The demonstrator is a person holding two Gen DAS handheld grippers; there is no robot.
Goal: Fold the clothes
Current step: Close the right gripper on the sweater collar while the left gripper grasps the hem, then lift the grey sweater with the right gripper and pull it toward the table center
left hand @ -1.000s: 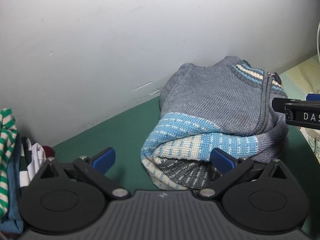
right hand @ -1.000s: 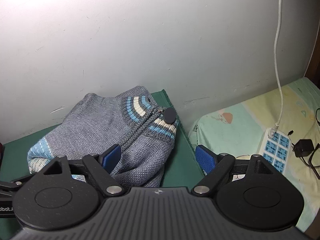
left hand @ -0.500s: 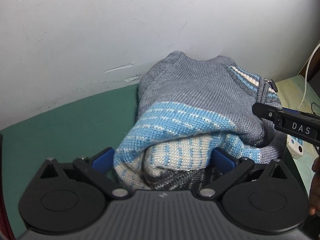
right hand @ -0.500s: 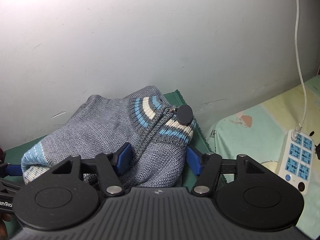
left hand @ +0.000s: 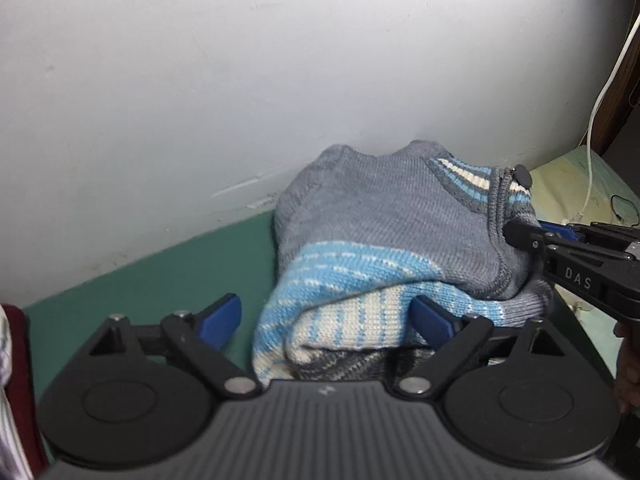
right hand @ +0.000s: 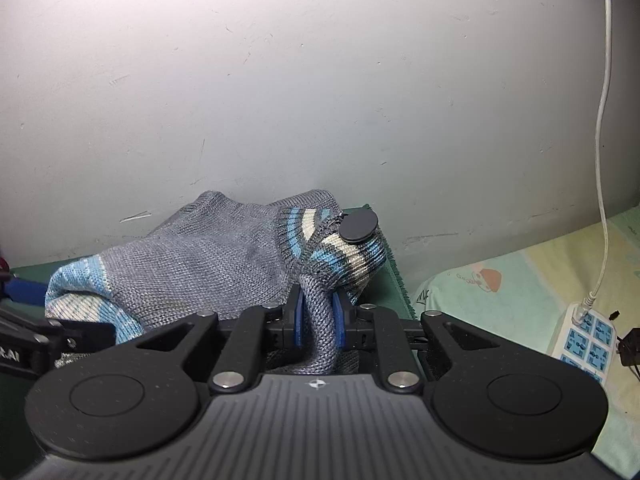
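A folded grey knit sweater (left hand: 384, 224) with blue and cream stripes lies on a green cloth (left hand: 168, 276) against the white wall; it also shows in the right wrist view (right hand: 208, 260). My left gripper (left hand: 326, 316) is open, its blue pads on either side of the sweater's striped folded edge. My right gripper (right hand: 318, 322) is shut on a grey fold of the sweater just below the striped collar and round zipper pull (right hand: 358, 226). The right gripper also shows in the left wrist view (left hand: 532, 238) at the sweater's right side.
A white and blue power strip (right hand: 586, 336) with a white cable (right hand: 602, 120) lies on a pale patterned sheet (right hand: 500, 292) to the right. Dark red and white clothing (left hand: 12, 380) sits at the left edge. The wall is close behind the sweater.
My right gripper moved in and closed on the sweater's fold below the collar. My left gripper pushed forward so its open pads now flank the striped edge.
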